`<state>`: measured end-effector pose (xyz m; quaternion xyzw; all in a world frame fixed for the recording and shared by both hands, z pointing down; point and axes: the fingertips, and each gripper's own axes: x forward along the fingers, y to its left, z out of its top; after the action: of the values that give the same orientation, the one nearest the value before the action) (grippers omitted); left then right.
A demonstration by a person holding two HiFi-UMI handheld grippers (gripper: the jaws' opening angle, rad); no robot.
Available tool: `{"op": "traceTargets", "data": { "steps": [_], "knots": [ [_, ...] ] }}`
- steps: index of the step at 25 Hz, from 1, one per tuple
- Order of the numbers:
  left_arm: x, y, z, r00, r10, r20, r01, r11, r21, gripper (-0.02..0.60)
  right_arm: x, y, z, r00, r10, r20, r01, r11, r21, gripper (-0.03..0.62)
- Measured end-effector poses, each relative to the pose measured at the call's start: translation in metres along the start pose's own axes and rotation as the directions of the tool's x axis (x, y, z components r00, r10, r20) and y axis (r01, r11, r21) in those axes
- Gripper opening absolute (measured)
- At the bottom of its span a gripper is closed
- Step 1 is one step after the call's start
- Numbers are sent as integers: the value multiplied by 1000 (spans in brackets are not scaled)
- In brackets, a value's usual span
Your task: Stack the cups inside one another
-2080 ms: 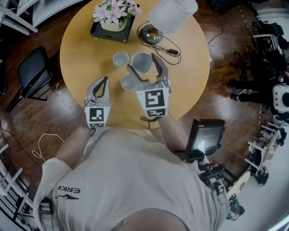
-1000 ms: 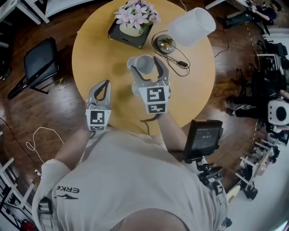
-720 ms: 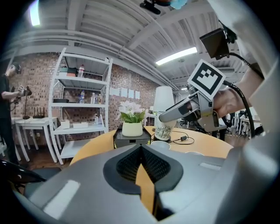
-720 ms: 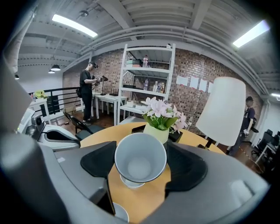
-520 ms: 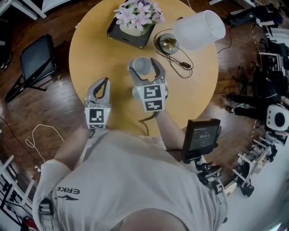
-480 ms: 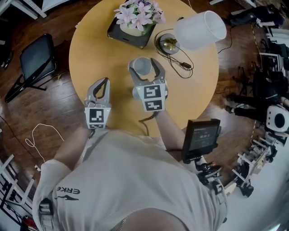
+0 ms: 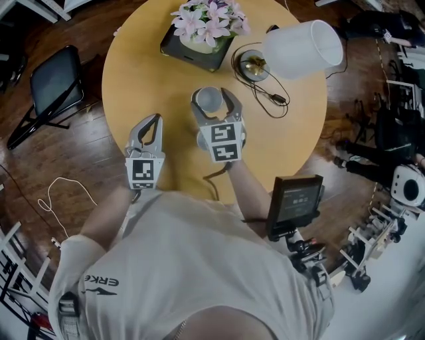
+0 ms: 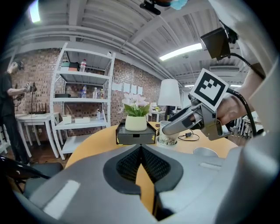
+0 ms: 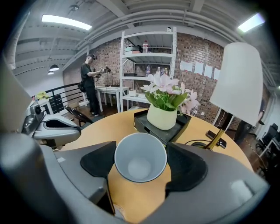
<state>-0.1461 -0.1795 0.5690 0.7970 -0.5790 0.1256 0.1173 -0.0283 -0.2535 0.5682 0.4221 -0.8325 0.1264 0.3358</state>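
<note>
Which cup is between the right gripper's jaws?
The cup nearer the flowers; the other cup stands closer to the person, outside the jaws.

Two tools (image 7: 151,119) (image 7: 212,95), two cups (image 7: 210,101) (image 7: 201,139) showing, one lamp (image 7: 302,50), one flowerpot (image 7: 207,21).

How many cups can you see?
2. One cup sits in the right hand-held gripper; a second cup stands on the table beside that gripper's body. Another may hide beneath the held one.

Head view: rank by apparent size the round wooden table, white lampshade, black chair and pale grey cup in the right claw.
1. round wooden table
2. white lampshade and black chair: too alike to rank, and the lampshade stands nearer the camera
3. pale grey cup
</note>
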Motion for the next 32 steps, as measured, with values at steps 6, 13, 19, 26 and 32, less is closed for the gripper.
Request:
{"op": "traceTargets", "data": {
  "steps": [6, 13, 19, 26, 32],
  "knots": [
    [-2, 3, -1, 1000, 10, -4, -10, 1000, -3, 2, 7, 5, -6, 999, 23, -22, -23, 1000, 13, 382],
    [-6, 4, -3, 1000, 18, -21, -18, 1000, -16, 2, 10, 8, -8, 999, 31, -30, -31, 999, 16, 385],
    [-7, 6, -1, 1000, 20, -10, -20, 1000, -4, 2, 12, 11, -10, 998, 46, -41, -45, 999, 19, 421],
    [-6, 6, -1, 1000, 17, -17, -17, 1000, -8, 2, 10, 10, -6, 999, 40, -29, -40, 999, 10, 420],
    [-5, 5, 6, 1000, 20, 13, -20, 1000, 8, 2, 3, 9, 0, 999, 32, -10, -32, 999, 11, 420]
  ]
}}
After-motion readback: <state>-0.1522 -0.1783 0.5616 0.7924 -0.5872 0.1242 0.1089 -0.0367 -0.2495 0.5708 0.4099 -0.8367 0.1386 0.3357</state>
